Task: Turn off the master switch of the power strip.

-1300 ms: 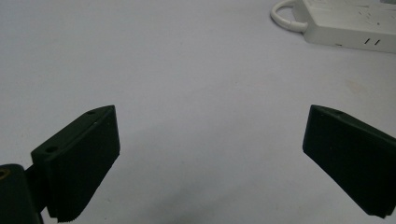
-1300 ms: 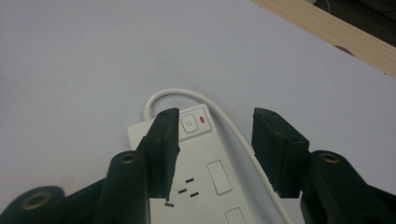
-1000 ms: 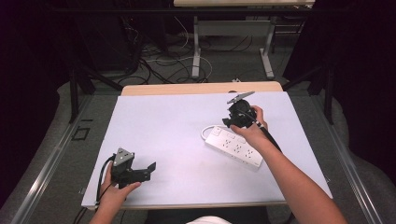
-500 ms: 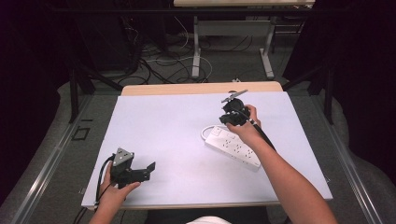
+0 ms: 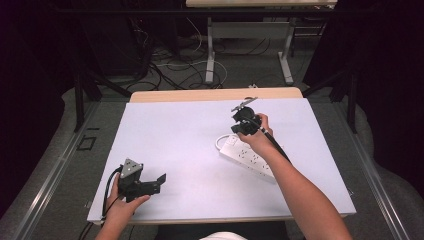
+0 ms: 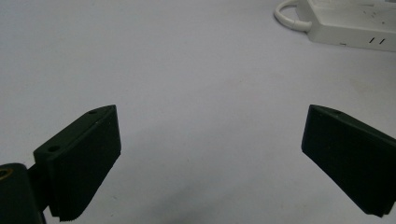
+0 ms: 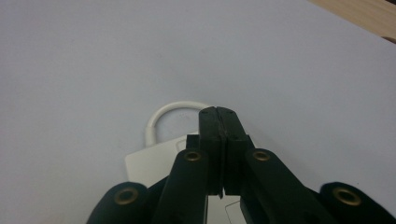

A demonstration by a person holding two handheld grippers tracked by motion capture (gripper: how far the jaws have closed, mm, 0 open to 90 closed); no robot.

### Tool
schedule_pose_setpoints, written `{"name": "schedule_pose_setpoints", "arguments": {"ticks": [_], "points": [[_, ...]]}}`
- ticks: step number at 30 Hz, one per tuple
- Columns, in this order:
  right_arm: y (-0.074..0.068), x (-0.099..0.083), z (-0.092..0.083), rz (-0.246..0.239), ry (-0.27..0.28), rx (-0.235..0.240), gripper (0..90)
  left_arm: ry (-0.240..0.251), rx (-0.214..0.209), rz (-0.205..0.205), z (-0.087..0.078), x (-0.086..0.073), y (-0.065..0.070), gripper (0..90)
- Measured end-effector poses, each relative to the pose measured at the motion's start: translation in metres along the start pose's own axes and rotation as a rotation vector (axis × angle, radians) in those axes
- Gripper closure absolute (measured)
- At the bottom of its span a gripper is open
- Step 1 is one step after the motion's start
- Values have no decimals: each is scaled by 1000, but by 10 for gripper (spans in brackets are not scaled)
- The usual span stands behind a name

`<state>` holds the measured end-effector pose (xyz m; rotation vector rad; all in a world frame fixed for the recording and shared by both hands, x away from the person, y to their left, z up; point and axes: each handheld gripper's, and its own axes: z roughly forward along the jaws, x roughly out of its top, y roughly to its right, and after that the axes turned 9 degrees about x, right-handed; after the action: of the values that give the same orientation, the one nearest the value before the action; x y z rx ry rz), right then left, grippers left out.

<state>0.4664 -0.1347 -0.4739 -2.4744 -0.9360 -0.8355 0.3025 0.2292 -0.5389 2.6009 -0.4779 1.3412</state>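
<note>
Right tongs: pressed together with nothing between them, having just been closing; poised over the cord end of the power strip.
Left tongs: spread wide, empty, low over the bare worktop near its front left corner.
Power strip: white, flat on the worktop right of centre, lying aslant, partly under the right hand.
Cord: short white loop at the strip's far end.
Worktop: pale sheet.
</note>
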Motion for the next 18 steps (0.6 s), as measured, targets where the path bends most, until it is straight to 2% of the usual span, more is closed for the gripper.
{"name": "schedule_pose_setpoints", "arguments": {"ticks": [2, 4, 5, 7, 9, 13, 15, 18], "points": [[0, -1, 5, 15, -3, 1, 900, 0, 0, -2, 0, 0, 0, 47], [1, -3, 9, 7, -1, 10, 900, -3, -2, -1, 0, 0, -1, 47], [1, -3, 10, 18, -19, 7, 900, -4, 1, 8, -1, 0, -1, 47], [2, -4, 14, 15, -9, 3, 900, -4, 0, 8, -1, 0, -2, 47], [3, -5, 18, 15, -34, 12, 900, -2, 0, 7, -1, 0, -2, 47], [3, -6, 22, 27, -49, 10, 900, 0, -1, 6, -1, 0, -1, 47], [4, -7, 25, 16, -55, 16, 900, -2, -2, 6, -1, 0, -2, 47], [4, -7, 29, 40, -63, 13, 900, -2, -5, -3, -1, 0, -1, 47]]}}
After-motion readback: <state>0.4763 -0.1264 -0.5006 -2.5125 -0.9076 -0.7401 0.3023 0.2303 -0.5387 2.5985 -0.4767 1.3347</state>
